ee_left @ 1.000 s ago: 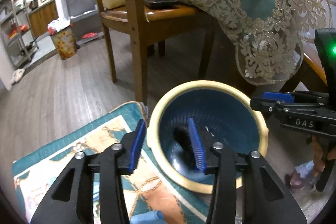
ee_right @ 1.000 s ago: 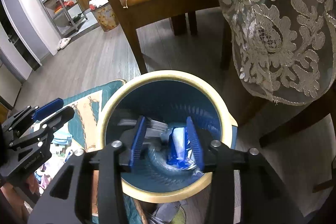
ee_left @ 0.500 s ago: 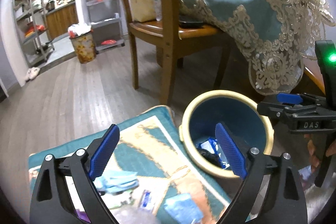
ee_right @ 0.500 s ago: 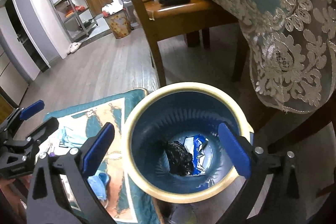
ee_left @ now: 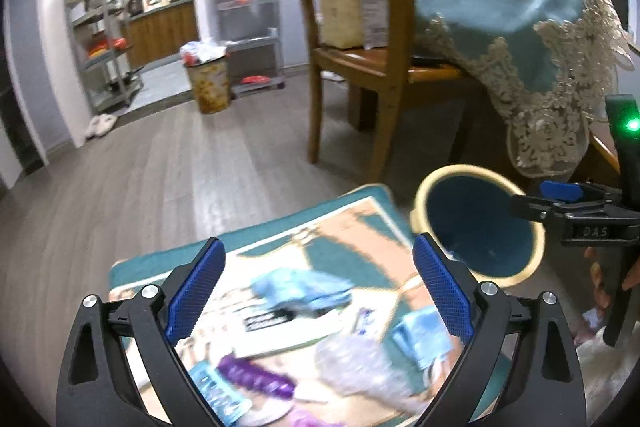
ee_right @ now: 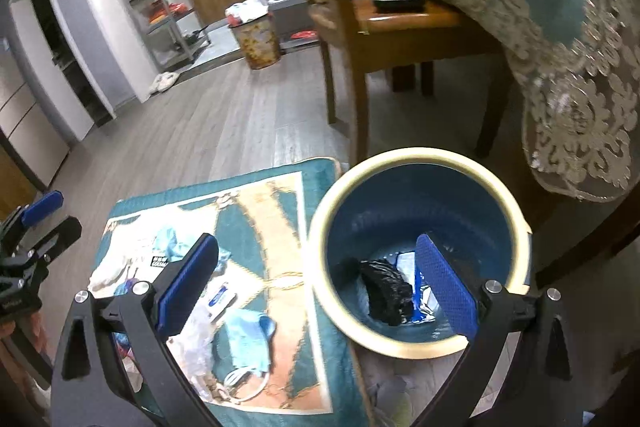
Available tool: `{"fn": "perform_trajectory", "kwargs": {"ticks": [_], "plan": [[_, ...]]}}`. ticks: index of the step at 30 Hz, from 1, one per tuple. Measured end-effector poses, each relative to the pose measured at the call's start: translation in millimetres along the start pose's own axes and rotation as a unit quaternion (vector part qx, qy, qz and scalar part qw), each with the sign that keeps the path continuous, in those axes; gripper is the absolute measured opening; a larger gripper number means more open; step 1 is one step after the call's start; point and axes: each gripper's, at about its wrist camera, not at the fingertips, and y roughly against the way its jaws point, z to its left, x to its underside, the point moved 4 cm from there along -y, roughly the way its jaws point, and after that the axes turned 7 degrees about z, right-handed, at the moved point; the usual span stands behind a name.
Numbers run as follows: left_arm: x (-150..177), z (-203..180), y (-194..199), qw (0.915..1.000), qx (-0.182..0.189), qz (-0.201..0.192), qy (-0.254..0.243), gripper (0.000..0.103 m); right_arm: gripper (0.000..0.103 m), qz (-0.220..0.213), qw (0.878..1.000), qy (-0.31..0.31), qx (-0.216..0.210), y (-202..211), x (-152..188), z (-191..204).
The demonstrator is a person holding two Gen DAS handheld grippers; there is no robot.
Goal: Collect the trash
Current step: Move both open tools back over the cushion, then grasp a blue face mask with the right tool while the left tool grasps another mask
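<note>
Both tongs stand wide and empty above a littered rug on a wooden floor; their jaws have just been opening, with nothing between them. The left tongs hang over the rug's scattered trash: a blue cloth, a purple wrapper and a crumpled clear bag. The right tongs straddle the rug's edge and the bin, one pad over the rim. The blue, cream-rimmed bin sits just beside the rug, near a chair and a draped cloth. Inside it lie a black bag and a blue-and-white wrapper. A face mask lies on the rug.
</note>
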Motion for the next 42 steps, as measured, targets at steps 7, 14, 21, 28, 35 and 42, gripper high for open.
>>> {"fn": "perform_trajectory", "kwargs": {"ticks": [7,14,21,28,35,42], "plan": [[25,50,11,0.9989,-0.036,0.009,0.027,0.094,0.097,0.023,1.0,0.018,0.006,-17,12,33],[43,91,8,0.9956,-0.059,0.025,0.067,0.094,0.097,0.076,0.997,0.015,-0.001,-55,44,63],[48,104,3,0.9938,-0.071,0.035,0.078,0.094,0.097,0.118,0.989,0.08,0.036,-91,73,82],[64,113,-22,0.991,-0.078,0.076,0.078,0.094,0.071,0.179,0.976,0.12,0.042,-122,96,91],[62,112,-27,0.9909,-0.071,0.079,0.083,0.094,0.015,0.195,0.971,0.133,0.036,-125,101,90],[52,92,-41,0.9926,-0.057,0.083,0.069,0.094,0.013,0.145,0.978,0.146,0.025,-79,61,93]]}}
